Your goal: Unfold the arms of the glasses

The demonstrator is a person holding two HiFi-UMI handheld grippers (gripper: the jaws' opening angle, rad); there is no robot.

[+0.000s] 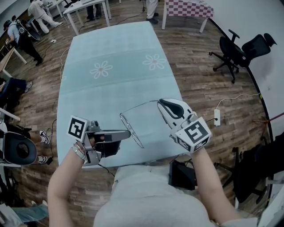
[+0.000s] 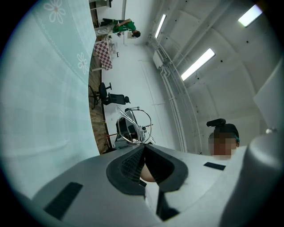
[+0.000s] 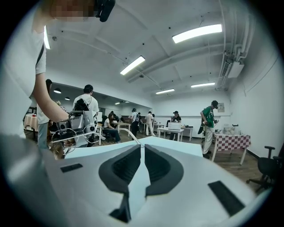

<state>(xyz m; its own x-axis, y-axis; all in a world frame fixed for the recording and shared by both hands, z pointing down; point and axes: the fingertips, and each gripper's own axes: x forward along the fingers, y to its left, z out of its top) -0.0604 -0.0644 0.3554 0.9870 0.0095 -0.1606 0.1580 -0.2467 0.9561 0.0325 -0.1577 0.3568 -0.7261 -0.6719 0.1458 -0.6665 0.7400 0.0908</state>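
Note:
Thin wire-rimmed glasses (image 1: 132, 131) hang in the air above the near edge of the pale teal table (image 1: 111, 53). My left gripper (image 1: 129, 133) is shut on the frame between the two lenses; in the left gripper view the rims (image 2: 134, 126) stick out just past the closed jaws (image 2: 144, 146). One arm of the glasses (image 1: 140, 107) runs out to the right, away from the lenses. My right gripper (image 1: 159, 103) is shut on the tip of that arm. In the right gripper view the thin arm (image 3: 131, 135) leaves the closed jaws (image 3: 142, 145) and leads toward the left gripper (image 3: 77, 124).
The table cloth carries flower prints (image 1: 101, 69). Black office chairs (image 1: 239, 48) and a power strip (image 1: 216, 116) are on the wooden floor to the right. A black bag (image 1: 182, 174) lies by my legs. A checkered table (image 1: 186, 9) and people stand farther back.

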